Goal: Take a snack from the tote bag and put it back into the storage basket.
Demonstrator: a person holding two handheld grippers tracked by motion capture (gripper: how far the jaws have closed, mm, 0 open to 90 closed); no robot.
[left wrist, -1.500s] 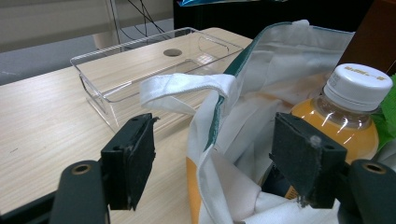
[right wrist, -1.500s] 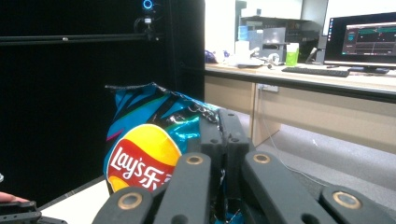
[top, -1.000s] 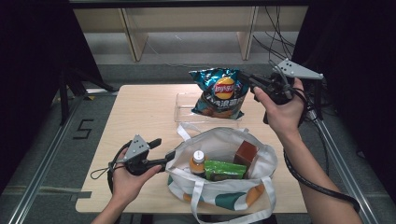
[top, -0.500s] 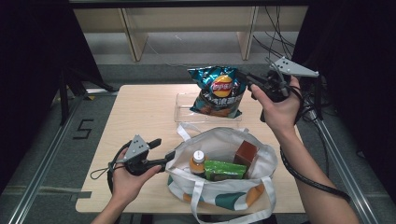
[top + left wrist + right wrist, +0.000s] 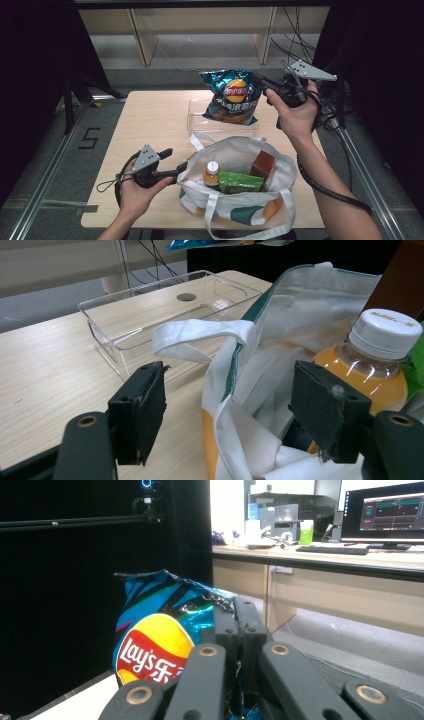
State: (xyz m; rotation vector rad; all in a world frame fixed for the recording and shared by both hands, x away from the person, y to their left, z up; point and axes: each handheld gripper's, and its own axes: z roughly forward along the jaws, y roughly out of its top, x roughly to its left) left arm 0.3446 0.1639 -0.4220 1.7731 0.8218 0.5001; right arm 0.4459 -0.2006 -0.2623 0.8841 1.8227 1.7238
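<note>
The right gripper (image 5: pixel 264 84) is clenched on the upper edge of the chip bag (image 5: pixel 231 96), which hangs in the air above the clear tray (image 5: pixel 199 119) at the far side of the surface (image 5: pixel 145 125), its long axis near vertical and its bottom just over the tray; in the right gripper view the two black jaws press together on the crinkled foil beside the logo. The tote bag (image 5: pixel 240 200) sits nearer the person, mouth up, already holding an orange drink bottle (image 5: pixel 211 174), a green packet (image 5: pixel 241 182) and a brown box (image 5: pixel 263 165). The left gripper (image 5: pixel 170 162) rests at the tote's left rim; in the left gripper view its jaws stand apart with the white fabric of the rim running between them, so it looks released, or at most loosely bracketing the cloth. The relation that matters: the tote's opening lies toward the person and lower than the hanging chip bag, so the likely move is to bring it back and down, and the right hand, already holding it, is the one placed to do that
</note>
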